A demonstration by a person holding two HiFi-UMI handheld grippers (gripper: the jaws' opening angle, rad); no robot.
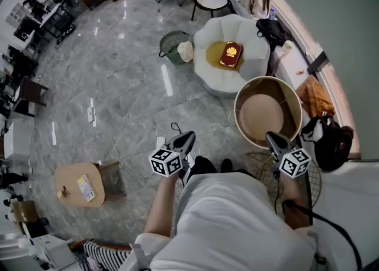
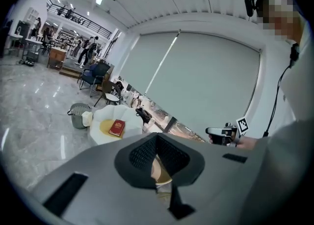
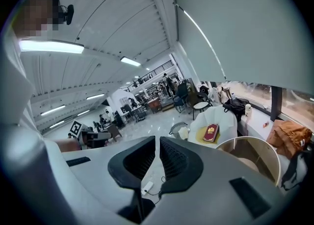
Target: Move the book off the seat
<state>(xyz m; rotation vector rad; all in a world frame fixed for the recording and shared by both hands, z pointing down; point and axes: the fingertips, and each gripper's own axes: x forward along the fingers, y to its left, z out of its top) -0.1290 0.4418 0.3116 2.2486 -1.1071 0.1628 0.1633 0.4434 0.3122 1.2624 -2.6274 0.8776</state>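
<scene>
A red book (image 1: 231, 54) with gold print lies on the yellow cushion of a white scalloped armchair (image 1: 209, 37) across the floor. Both gripper views show the book (image 2: 117, 127) (image 3: 211, 132) at a distance. My left gripper (image 1: 189, 137) is held near my body, jaws shut with nothing between them. My right gripper (image 1: 272, 138) hangs over the rim of a round beige tub chair (image 1: 288, 99), also shut and empty. Both grippers are far from the book.
A grey waste bin (image 1: 172, 46) stands left of the armchair. A black bag (image 1: 271, 29) lies on the window ledge. A small round wooden table (image 1: 79, 185) sits at lower left. A cable and power strip (image 1: 160, 142) lie on the marble floor.
</scene>
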